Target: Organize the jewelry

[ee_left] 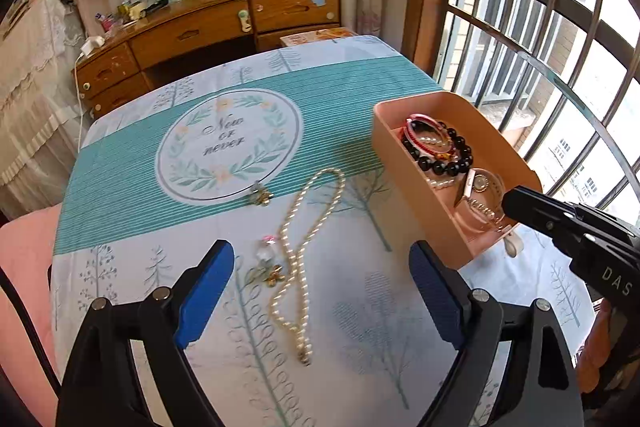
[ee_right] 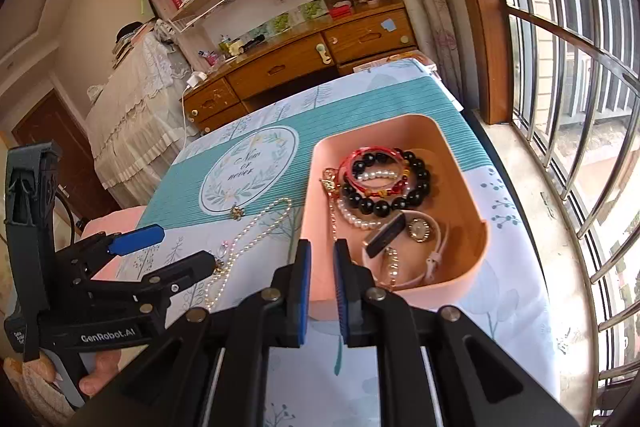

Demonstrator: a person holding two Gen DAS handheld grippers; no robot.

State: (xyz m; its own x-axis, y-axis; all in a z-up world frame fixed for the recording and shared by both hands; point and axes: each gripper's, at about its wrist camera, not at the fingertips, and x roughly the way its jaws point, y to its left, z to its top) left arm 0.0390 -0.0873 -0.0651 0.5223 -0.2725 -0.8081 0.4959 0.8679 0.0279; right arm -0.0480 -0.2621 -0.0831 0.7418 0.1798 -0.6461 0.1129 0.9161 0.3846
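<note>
The fingers of the left gripper [ee_left: 322,291] are spread wide and hold nothing; they hang over the bench [ee_left: 132,195], with the pearl necklace [ee_left: 304,251] lying between them and a little ahead. The fingers of the right gripper [ee_right: 322,291] are drawn close together, only a narrow gap showing between the blue pads, and nothing can be seen in that gap. They sit at the near edge of the pink tray [ee_right: 476,211]; whether they touch the wall I cannot tell.

The tray already holds a black bead bracelet [ee_right: 384,205], a red cord bracelet [ee_right: 360,159], smaller pearl strands and a watch [ee_right: 418,229]. On the cloth outside it lie the pearl necklace, a small pendant with a clear drop [ee_left: 266,259] just beside the necklace, and a thin chain with a gold charm [ee_left: 260,197] farther off.

So the sorting looks partly done, and the necklace seems the piece in hand. The next move would call for lowering the left fingers around a bunched part of the strand and closing firmly, since loose pearls slip and trail.
</note>
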